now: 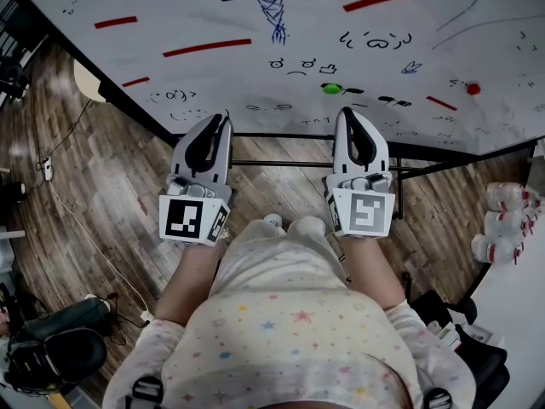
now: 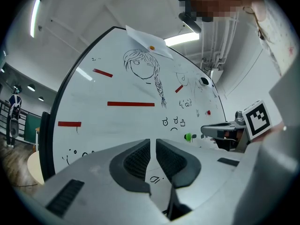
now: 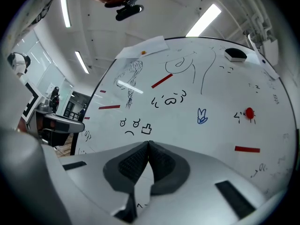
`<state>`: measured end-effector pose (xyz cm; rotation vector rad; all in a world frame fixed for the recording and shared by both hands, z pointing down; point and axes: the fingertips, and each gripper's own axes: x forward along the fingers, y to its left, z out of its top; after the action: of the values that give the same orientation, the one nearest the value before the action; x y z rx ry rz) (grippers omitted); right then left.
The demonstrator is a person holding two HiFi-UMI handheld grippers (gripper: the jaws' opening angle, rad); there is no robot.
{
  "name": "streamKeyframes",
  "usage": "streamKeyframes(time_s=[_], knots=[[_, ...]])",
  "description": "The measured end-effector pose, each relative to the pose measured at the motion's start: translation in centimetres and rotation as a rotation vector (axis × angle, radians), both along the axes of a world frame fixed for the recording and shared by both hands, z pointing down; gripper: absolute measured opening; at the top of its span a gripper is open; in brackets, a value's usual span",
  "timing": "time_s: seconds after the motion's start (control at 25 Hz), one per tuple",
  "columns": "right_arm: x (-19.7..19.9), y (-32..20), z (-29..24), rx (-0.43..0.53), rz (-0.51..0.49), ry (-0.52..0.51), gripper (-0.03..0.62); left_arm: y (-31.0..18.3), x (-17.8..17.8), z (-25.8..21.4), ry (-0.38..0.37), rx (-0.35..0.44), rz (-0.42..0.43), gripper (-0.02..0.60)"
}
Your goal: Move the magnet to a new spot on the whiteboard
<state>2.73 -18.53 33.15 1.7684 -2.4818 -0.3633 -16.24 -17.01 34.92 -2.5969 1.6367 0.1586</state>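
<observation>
My left gripper (image 1: 223, 118) and right gripper (image 1: 347, 112) are both held level in front of the whiteboard (image 1: 196, 24), short of its lower edge, and neither carries anything. The left fingers stand a narrow slit apart with only the board showing through the gap. The right fingers are together at the tips, with nothing between them.

Two round magnets sit on the lower part of the board. The green magnet (image 1: 330, 88) is just above and slightly left of my right gripper. The red magnet (image 1: 473, 89) is well off to the right. The task does not say which one is meant. Both cling flat to the board, apart from my fingers.

As I judge it, this fits two stages equally well: a magnet waiting where it is to be picked off, or a magnet already set down at its new spot with my fingers drawn back. The pictures do not settle which.

I find no brand or word I can read. The board carries hand-drawn marks:
- a girl's head with a long braid
- a frowning face beside a small thumb-like sign
- a squiggly face in brackets
- a little blue scribble
- several red strips (image 1: 207, 48)

The smaller scrawls along the bottom are too small to make out. The cubes on my grippers show only black-and-white square patterns.
</observation>
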Motion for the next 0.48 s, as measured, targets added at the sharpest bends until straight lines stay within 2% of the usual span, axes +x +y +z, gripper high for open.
streamKeyframes(time_s=[0.48], knots=[[0.78, 0.53, 0.01, -0.003, 0.002, -0.017, 0.0, 0.2, 0.59, -0.02, -0.001, 0.003, 0.014, 0.043]])
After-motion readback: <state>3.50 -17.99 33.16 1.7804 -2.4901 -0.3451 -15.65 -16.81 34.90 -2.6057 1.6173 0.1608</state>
